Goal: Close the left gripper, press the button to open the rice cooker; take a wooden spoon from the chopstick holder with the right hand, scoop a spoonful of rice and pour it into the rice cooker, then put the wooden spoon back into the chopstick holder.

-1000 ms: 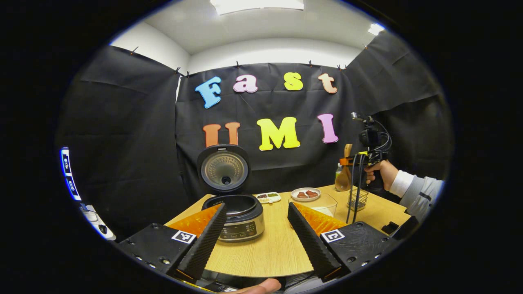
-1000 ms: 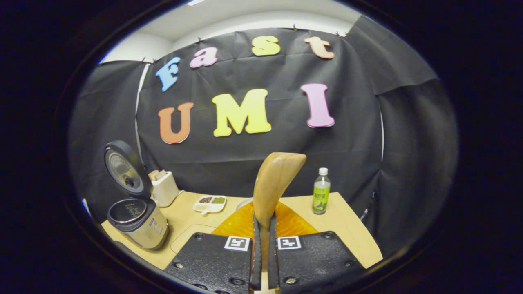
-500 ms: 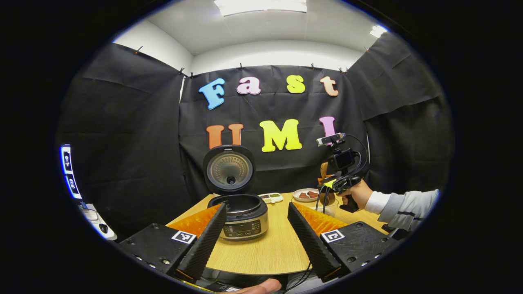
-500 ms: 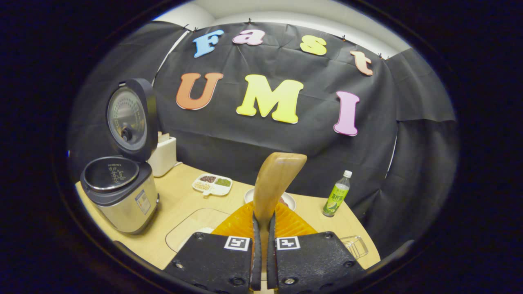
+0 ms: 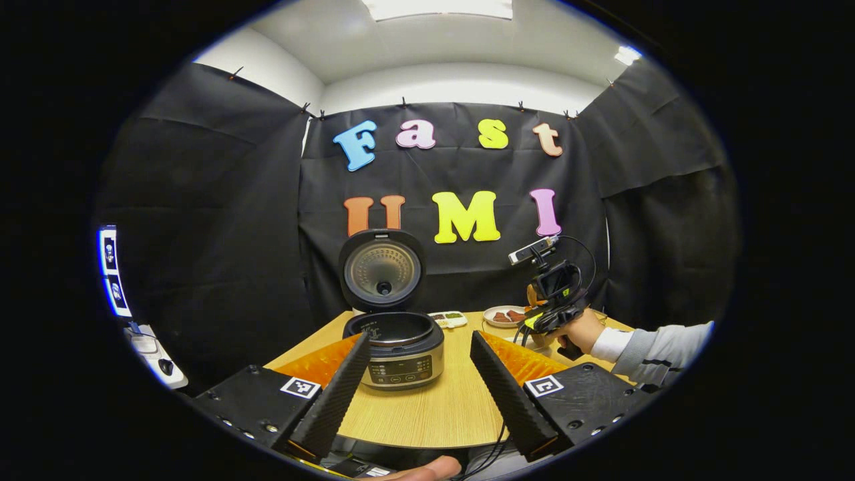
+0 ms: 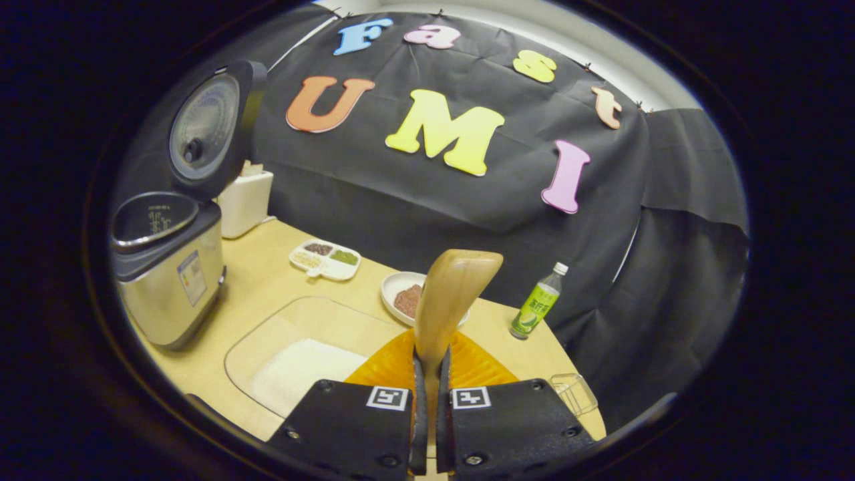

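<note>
The right gripper (image 6: 428, 374) has its two fingers squeezed tight on the handle of the wooden spoon (image 6: 449, 300). The spoon stands up between them with its bowl at the top. In the left gripper view, a hand (image 5: 580, 332) holds this gripper up over the right side of the desk (image 5: 434, 407).

Just under the spoon, in the right gripper view, sits a clear container (image 6: 267, 334) with white rice (image 6: 300, 371) in it. It is on the near part of the desk. The spoon is above the rice and does not touch it.

The rice cooker (image 6: 163, 274) stands on the left side of the desk. Its lid (image 6: 207, 123) is open and stands straight up at the back. The pot inside looks dark, and you cannot tell what is in it.

The left gripper (image 5: 419, 381) has its fingers spread wide apart and holds nothing. It hangs near the front edge of the desk, and the rice cooker (image 5: 397, 351) shows between its fingers, a bit farther back.

Toward the back edge of the desk there is a small white tray (image 6: 325, 259) with little heaps of grains, and a white plate (image 6: 401, 294) with something brown on it. A green bottle (image 6: 536, 304) stands near the right back corner. A white box (image 6: 246, 199) stands behind the rice cooker. A small clear basket (image 6: 574, 394) sits at the right edge of the desk.
</note>
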Available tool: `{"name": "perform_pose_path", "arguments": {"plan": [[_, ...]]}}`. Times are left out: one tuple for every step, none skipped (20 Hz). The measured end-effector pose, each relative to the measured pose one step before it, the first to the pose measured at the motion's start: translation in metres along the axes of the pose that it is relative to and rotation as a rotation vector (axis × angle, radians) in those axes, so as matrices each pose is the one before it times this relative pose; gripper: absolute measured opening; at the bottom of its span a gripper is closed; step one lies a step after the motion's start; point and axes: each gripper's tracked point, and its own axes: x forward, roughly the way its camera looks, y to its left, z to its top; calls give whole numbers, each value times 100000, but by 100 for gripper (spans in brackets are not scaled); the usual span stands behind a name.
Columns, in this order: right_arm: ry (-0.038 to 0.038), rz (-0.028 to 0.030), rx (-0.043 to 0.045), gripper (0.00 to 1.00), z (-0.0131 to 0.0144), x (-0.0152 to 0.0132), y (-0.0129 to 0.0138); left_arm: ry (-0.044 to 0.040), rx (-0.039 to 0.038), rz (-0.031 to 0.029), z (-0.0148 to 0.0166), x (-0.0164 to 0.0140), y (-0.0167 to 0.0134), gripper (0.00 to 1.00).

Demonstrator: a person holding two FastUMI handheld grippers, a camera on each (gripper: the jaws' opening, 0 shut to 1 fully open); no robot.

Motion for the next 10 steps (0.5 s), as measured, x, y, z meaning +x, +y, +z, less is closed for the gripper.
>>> {"name": "perform_pose_path", "arguments": {"plan": [[-392,-1207,1020,11,125,-255,97,91,167,186,-50,9,45,96],[688,1182,3237,11,-95,-119,337,317,161,107,16,-38,106,96],[1467,3749,3905,11,-142,-359,1055,335,91,5,-29,38,37,96],[2289,4552,4312,11,-317,-448,1353,-93,75,202,39,-65,115,96],[1777,3403,4244,11,-274,-192,1134,-65,99,15,-6,19,8,96],[1493,2989,4773,11,-83,-289,845,-416,697,80,181,103,-119,96],[914,2800,4602,11,-36,-159,680,-314,862,148,38,-116,-16,96],[385,1980,4567,11,43,-160,379,-225,863,179,-233,-1,52,96],[618,2245,4456,11,-73,-56,445,50,772,-342,-140,-141,-157,96],[804,1433,3440,11,-34,2,158,213,678,-670,-20,-98,-257,96]]}}
